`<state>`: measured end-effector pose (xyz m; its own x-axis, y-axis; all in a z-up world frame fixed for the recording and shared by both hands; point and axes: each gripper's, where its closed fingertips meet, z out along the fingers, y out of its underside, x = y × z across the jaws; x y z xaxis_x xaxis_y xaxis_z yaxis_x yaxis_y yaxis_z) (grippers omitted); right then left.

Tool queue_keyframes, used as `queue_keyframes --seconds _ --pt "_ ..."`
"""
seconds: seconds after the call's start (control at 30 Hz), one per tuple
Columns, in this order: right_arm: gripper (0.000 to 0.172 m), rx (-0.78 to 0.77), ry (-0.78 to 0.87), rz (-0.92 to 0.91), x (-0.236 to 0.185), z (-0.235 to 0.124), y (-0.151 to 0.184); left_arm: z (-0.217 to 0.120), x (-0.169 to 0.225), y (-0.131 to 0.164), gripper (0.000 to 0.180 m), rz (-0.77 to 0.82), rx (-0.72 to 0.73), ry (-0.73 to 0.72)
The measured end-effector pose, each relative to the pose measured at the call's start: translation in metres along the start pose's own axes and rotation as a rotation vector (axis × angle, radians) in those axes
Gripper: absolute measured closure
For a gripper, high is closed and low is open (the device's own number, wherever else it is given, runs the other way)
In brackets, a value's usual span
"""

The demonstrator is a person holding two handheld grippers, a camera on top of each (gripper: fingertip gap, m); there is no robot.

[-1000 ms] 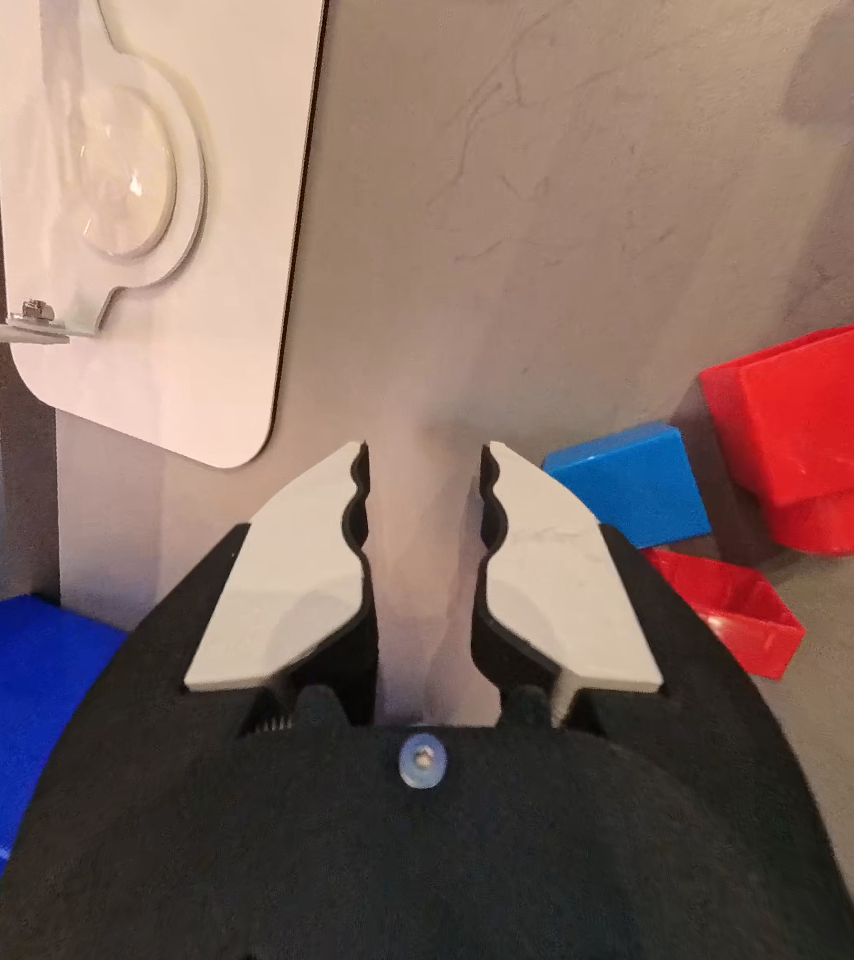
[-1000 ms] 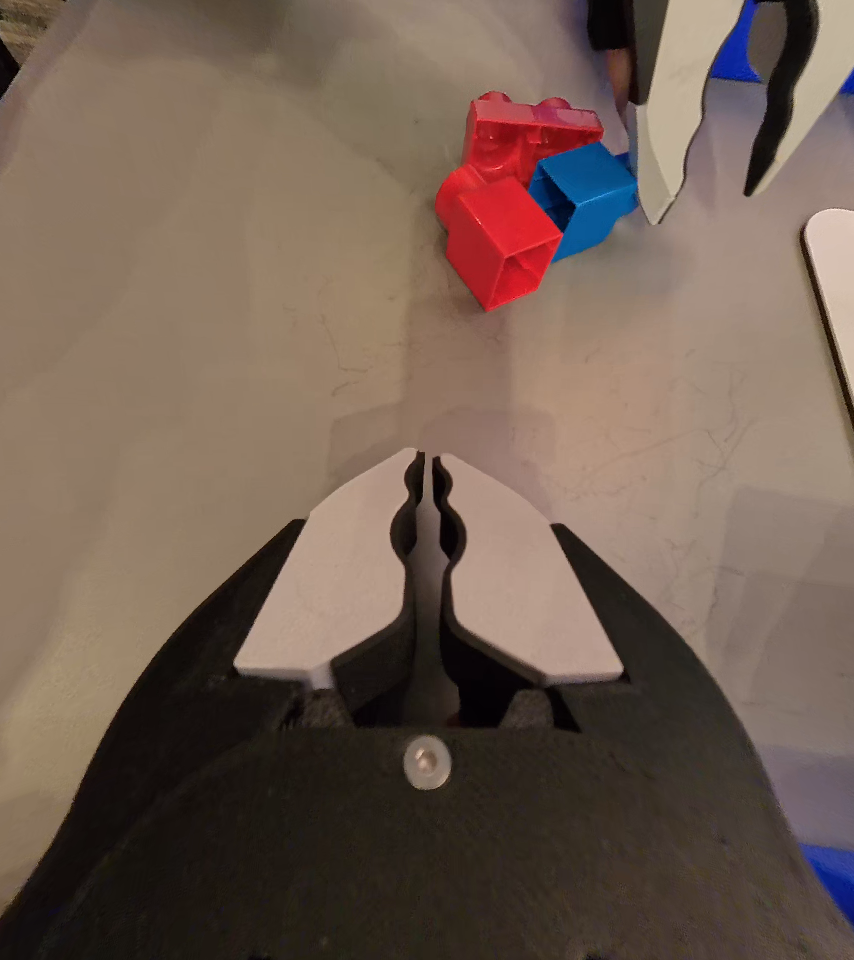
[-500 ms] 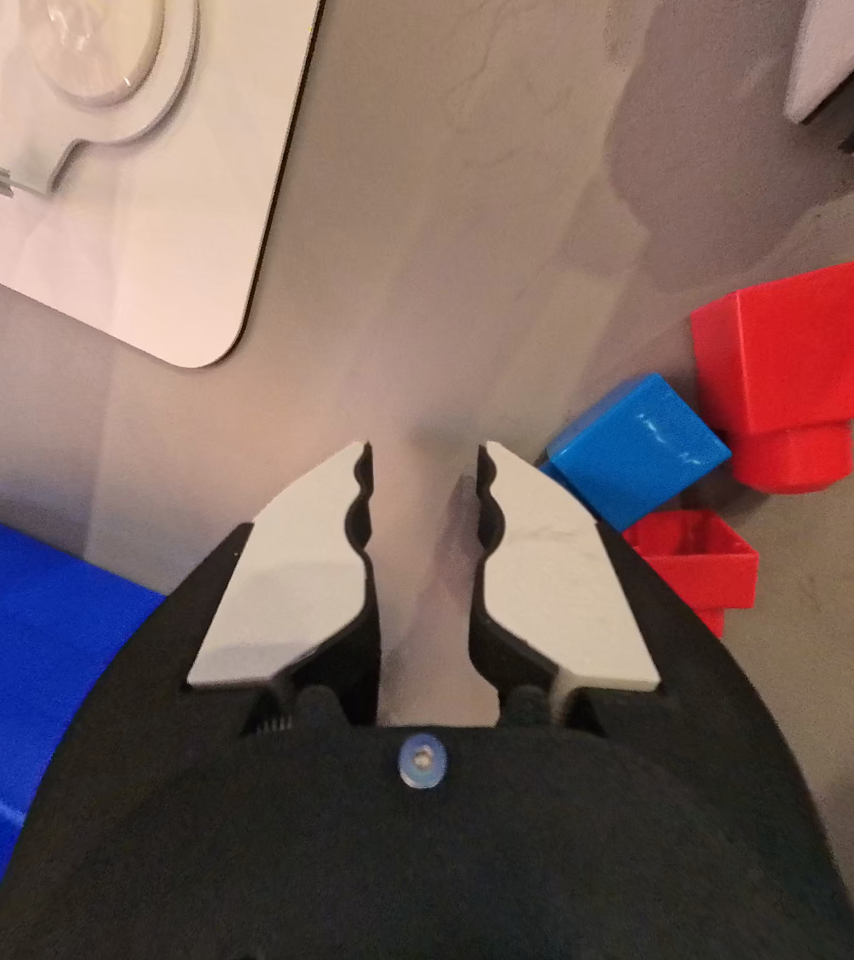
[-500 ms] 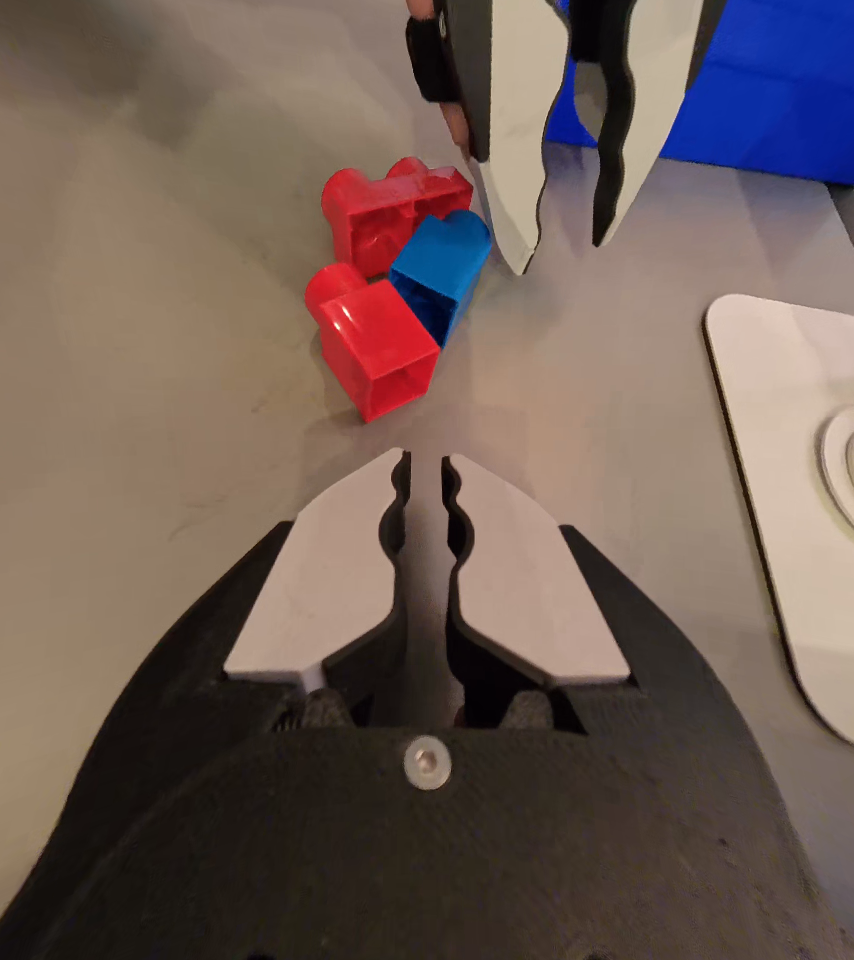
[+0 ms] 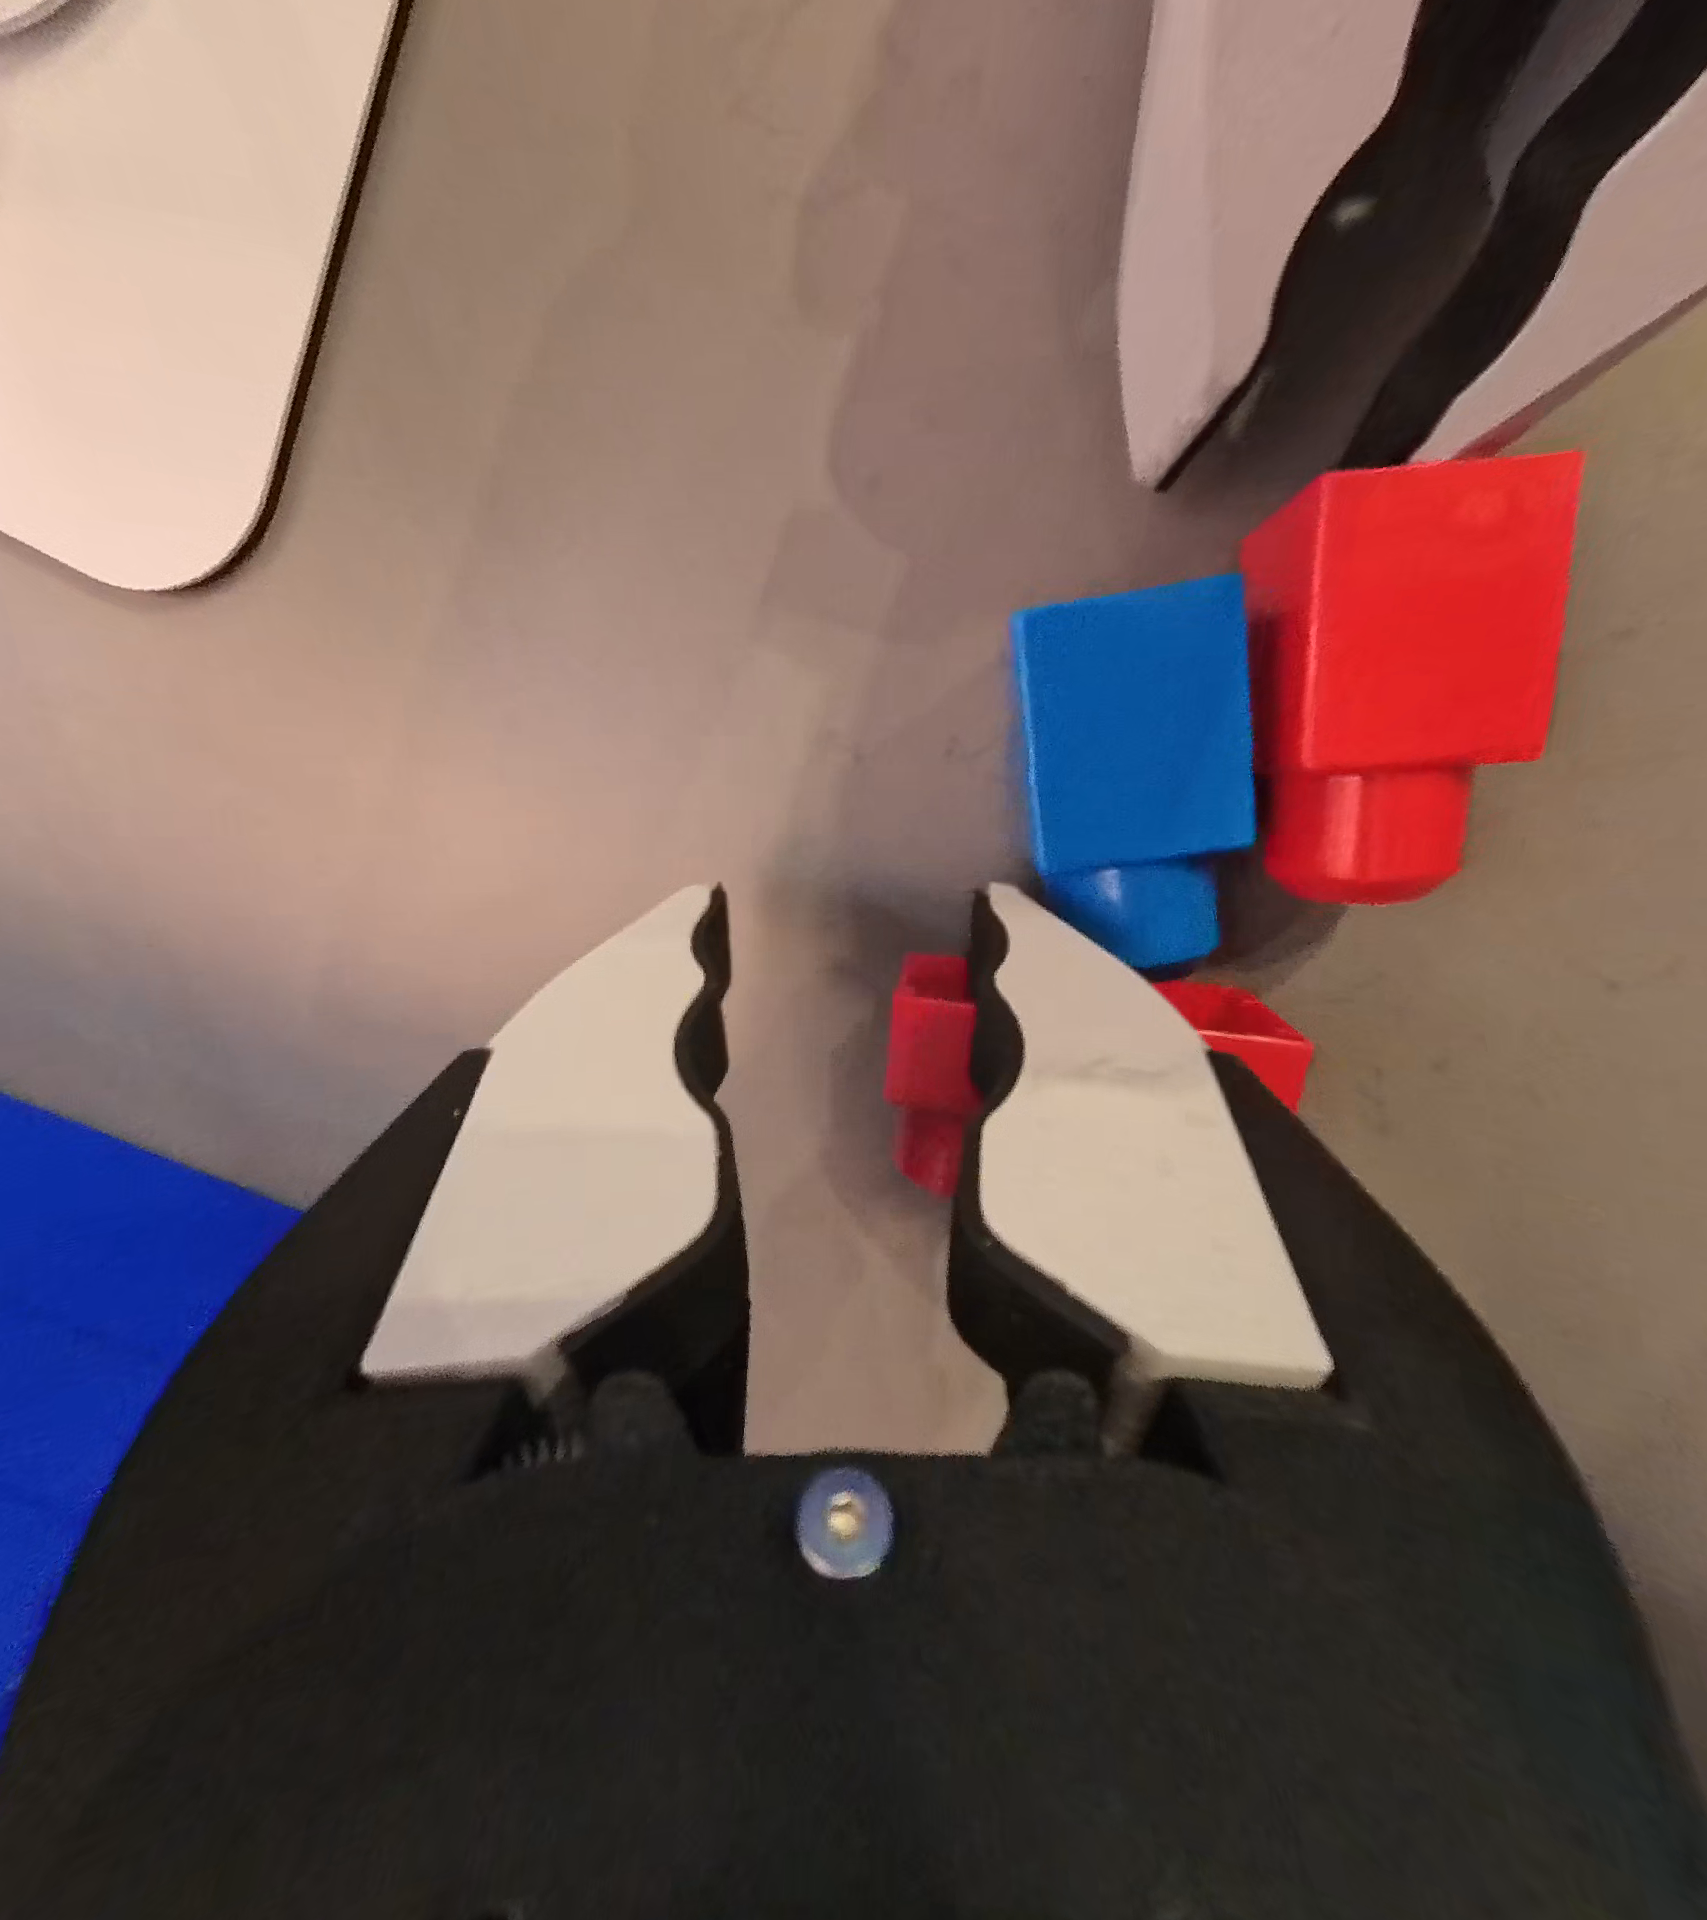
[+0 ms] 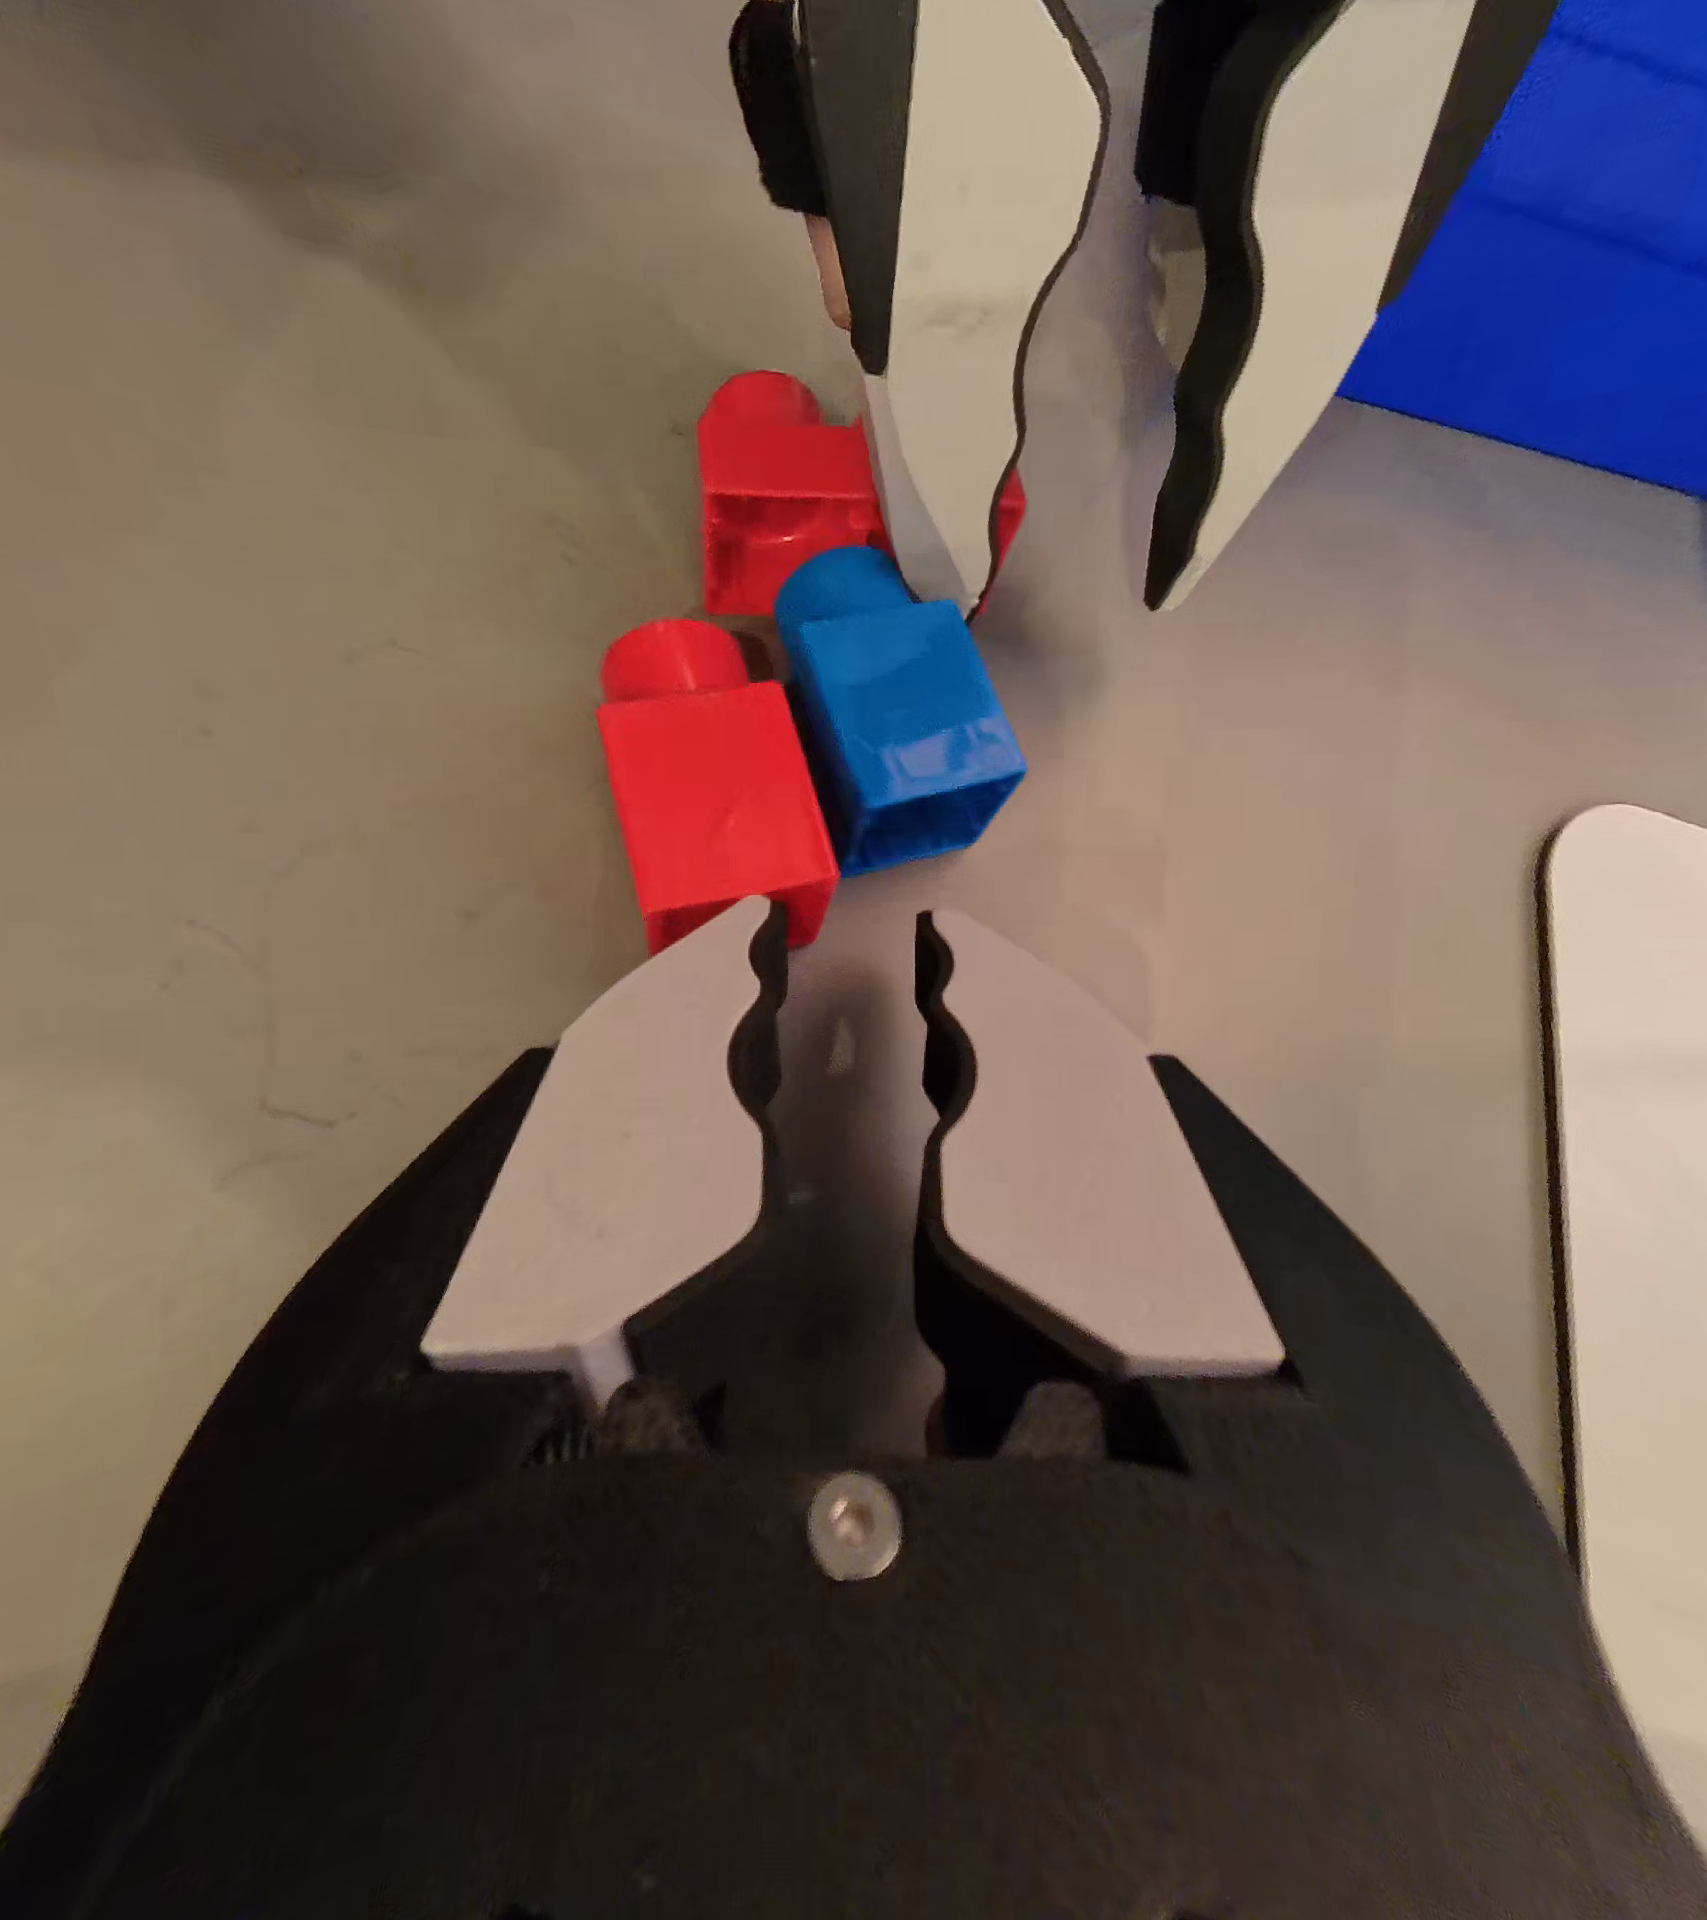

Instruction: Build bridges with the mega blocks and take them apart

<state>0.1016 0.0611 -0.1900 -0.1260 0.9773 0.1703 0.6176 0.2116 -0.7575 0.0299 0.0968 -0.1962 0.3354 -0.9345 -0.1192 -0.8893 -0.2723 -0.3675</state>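
Blocks: three loose mega blocks lie on their sides in a tight cluster on the grey table (image 6: 205, 520).
Blue block (image 6: 896, 727): single-stud, in the middle of the cluster, touching the red one beside it; open underside faces the right gripper.
Red single block (image 6: 714, 790): single-stud, just beside the blue block, nearest the right gripper.
Red double block (image 6: 787, 488): wider, at the far end of the cluster in the right wrist view, partly hidden behind a finger of the left gripper.
Left gripper (image 5: 847, 904): jaws apart, nothing between the pads; the right finger (image 5: 1067, 1039) overlaps the red double block (image 5: 927, 1049) in view.
Right gripper (image 6: 847, 925): jaws apart with bare table between them; the tip of its left finger (image 6: 662, 1049) overlaps the red single block's open end in view.
White board (image 6: 1680, 1039): flat on the table, off to the side of the cluster.
Blue bin (image 6: 1607, 291): behind the left gripper.
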Motion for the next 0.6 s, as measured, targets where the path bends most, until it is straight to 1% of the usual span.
queue_keyframes --seconds 0.13,0.3,0.4,0.43,0.6 --pt "0.155 0.028 -0.041 0.002 -0.004 -0.003 -0.003 -0.002 0.01 -0.002 0.134 0.002 0.021 -0.006" --pt "0.153 0.007 -0.073 -0.013 -0.006 0.003 -0.003 -0.01 0.013 -0.004 0.136 0.012 0.077 -0.003" --pt "0.144 -0.014 -0.065 -0.003 -0.003 0.007 -0.002 -0.006 0.003 -0.007 0.137 0.041 0.048 -0.047" --pt "0.144 -0.011 -0.066 -0.004 -0.003 0.008 -0.003 -0.005 0.001 -0.009 0.137 0.05 0.048 -0.049" --pt "0.149 -0.007 -0.087 -0.015 -0.004 0.011 -0.006 0.0 0.003 -0.015 0.139 0.052 0.072 -0.003"
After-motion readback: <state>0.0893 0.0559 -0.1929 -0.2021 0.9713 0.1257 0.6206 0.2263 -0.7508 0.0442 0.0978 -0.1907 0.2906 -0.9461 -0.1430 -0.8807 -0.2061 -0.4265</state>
